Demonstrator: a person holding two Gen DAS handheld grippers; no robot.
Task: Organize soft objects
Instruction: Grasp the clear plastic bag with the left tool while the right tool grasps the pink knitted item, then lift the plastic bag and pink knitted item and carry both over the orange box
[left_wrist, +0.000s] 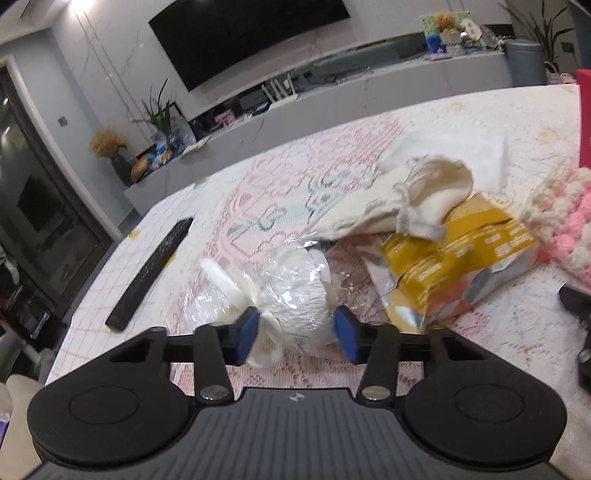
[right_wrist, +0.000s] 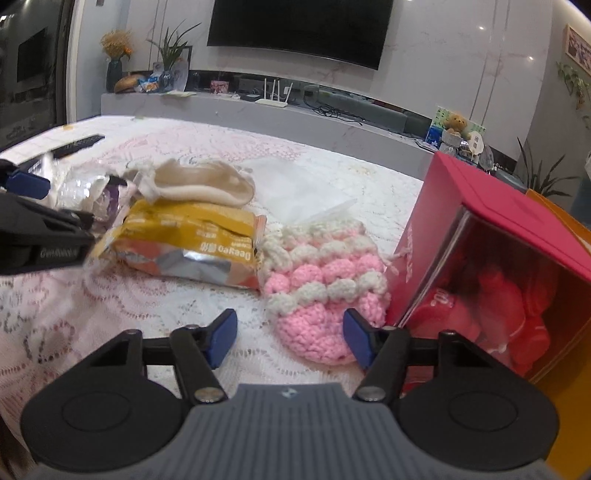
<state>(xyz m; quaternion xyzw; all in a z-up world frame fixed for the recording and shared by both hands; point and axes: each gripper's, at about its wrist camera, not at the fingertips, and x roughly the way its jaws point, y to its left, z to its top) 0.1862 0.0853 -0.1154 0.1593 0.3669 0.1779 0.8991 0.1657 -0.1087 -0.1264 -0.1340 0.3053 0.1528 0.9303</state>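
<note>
Left claw (left_wrist: 295, 334): half-open, pads touching the plastic-wrapped bundle (left_wrist: 291, 291); slippery film could slide out.
Right claw (right_wrist: 290, 339): half-open, empty, astride the knitted pouch (right_wrist: 325, 280); yarn could be snagged.

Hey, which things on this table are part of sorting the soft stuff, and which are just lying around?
Part of the job:
- clear bag of white stuff, between the left gripper pads
- pink and white crochet pouch
- beige cloth bag
- yellow snack packet

Just lying about:
- black remote
- red box
</note>
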